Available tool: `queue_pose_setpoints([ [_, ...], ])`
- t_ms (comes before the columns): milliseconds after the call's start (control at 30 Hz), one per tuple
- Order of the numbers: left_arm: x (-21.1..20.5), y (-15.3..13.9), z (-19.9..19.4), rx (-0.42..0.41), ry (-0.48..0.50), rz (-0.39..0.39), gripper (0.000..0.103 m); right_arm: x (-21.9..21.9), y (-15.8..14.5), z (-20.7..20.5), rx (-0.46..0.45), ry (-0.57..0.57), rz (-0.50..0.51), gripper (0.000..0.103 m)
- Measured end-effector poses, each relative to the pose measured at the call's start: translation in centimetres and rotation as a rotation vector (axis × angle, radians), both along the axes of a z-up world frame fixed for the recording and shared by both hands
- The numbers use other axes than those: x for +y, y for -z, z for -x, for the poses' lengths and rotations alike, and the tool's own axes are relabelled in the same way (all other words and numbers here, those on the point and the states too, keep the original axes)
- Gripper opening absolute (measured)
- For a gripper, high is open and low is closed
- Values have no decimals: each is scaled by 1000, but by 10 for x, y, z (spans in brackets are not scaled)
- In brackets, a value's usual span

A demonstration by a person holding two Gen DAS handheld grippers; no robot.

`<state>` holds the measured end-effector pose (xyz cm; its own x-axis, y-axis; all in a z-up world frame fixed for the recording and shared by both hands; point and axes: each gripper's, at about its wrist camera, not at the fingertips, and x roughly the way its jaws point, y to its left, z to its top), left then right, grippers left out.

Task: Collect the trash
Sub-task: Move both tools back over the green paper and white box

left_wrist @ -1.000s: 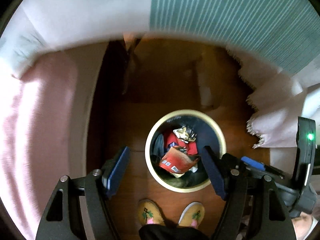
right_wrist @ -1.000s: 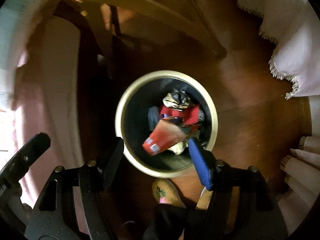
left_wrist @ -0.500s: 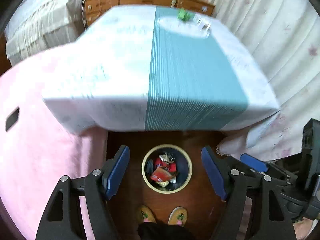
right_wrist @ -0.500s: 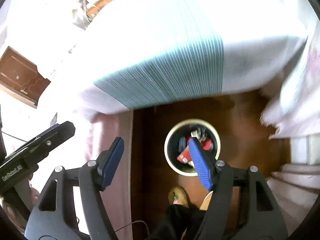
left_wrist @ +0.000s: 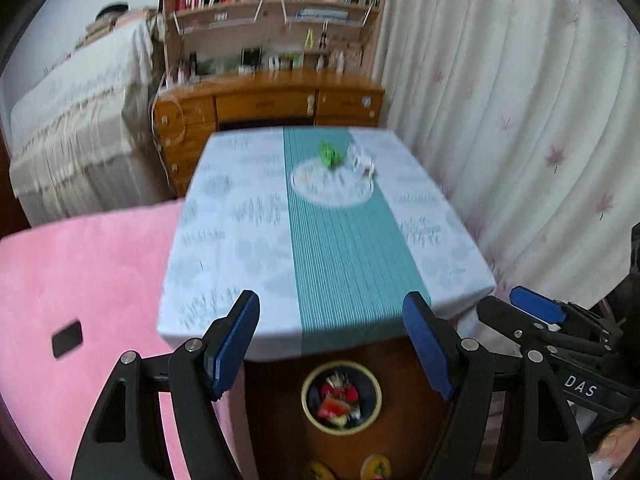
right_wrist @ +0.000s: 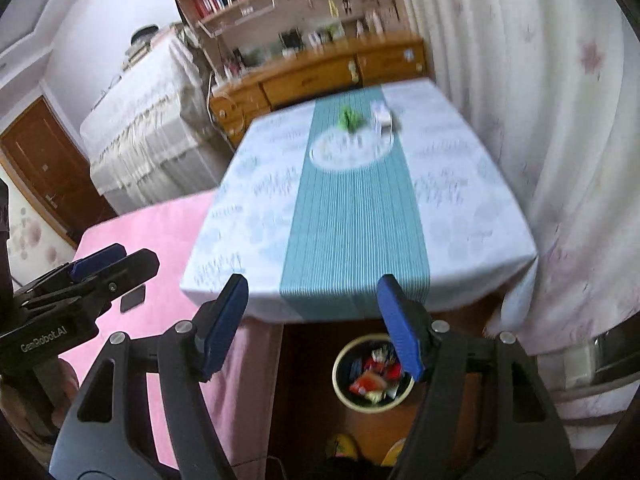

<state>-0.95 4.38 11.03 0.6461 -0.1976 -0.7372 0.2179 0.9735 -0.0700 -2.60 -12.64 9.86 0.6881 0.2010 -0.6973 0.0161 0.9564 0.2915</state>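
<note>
Both black grippers with blue pads, left (left_wrist: 331, 344) and right (right_wrist: 312, 320), gaping wide, nothing between the jaws. Round cream-rimmed bin (left_wrist: 341, 397) full of red and mixed wrappers (left_wrist: 336, 400) on the brown wooden floor, just below the near edge of the white-and-teal clothed table (left_wrist: 320, 240). Small green item (left_wrist: 330, 155) near that table's far edge.

Right hand-held gripper (right_wrist: 312, 322): jaws wide apart, nothing between them. Trash bin (right_wrist: 374, 406) on the floor just below its right finger, holding wrappers (right_wrist: 370, 380). Tabletop (right_wrist: 460, 216) ahead; pink bed (right_wrist: 160, 240) left.
</note>
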Motion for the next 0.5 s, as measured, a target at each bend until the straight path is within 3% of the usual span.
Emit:
queue_pose_setpoints([
  [267,-5,-48,-23,-60,24,-16,75,8,-50,-16,-73,24,58,64],
  [400,-12,-41,-54,-46,14,-14,75,-1,-50,-44,-71,22,69,64],
  [500,-21,-25,-93,-1,6,-6,75,-16,-31,-81,-57,17,66,64],
])
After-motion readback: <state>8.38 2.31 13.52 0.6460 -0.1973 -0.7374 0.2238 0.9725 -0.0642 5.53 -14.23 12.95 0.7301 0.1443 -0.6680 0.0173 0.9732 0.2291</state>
